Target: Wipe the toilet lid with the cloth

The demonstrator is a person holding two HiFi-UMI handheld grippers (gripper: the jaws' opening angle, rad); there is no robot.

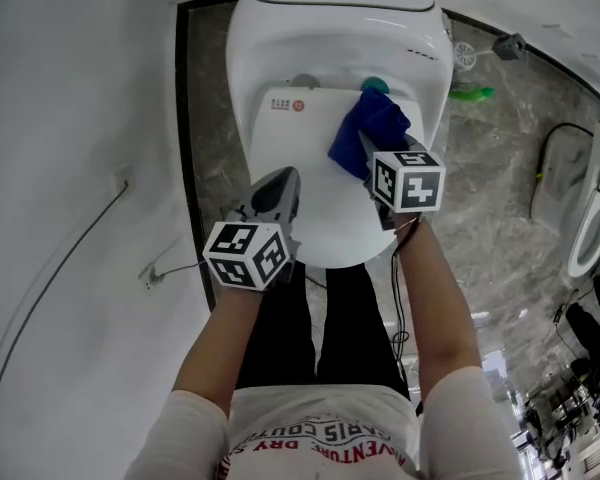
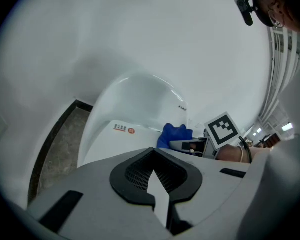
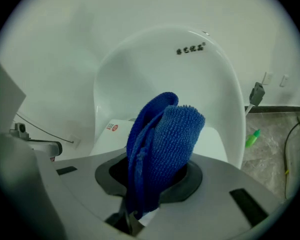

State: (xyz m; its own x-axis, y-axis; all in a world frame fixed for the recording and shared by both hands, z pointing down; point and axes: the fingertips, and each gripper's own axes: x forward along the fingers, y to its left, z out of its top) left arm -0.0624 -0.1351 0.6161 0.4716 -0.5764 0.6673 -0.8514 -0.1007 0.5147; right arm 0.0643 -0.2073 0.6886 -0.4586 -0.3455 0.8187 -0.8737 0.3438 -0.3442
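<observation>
A white toilet with its lid (image 1: 310, 173) down fills the middle of the head view. My right gripper (image 1: 365, 148) is shut on a folded blue cloth (image 1: 372, 128), which hangs over the far right part of the lid. In the right gripper view the blue cloth (image 3: 157, 154) stands bunched up between the jaws, the lid (image 3: 110, 134) behind it. My left gripper (image 1: 280, 190) is shut and holds nothing; it hovers over the lid's near left edge. The left gripper view shows the lid (image 2: 115, 139), the cloth (image 2: 174, 135) and the right gripper's marker cube (image 2: 222, 129).
The white tank (image 1: 330, 28) sits behind the lid. A green bottle (image 1: 472, 94) lies on the grey stone floor (image 1: 490, 188) to the right. White wall (image 1: 70, 168) stands close on the left, with a thin cable (image 1: 70, 243) along it. The person's legs stand before the bowl.
</observation>
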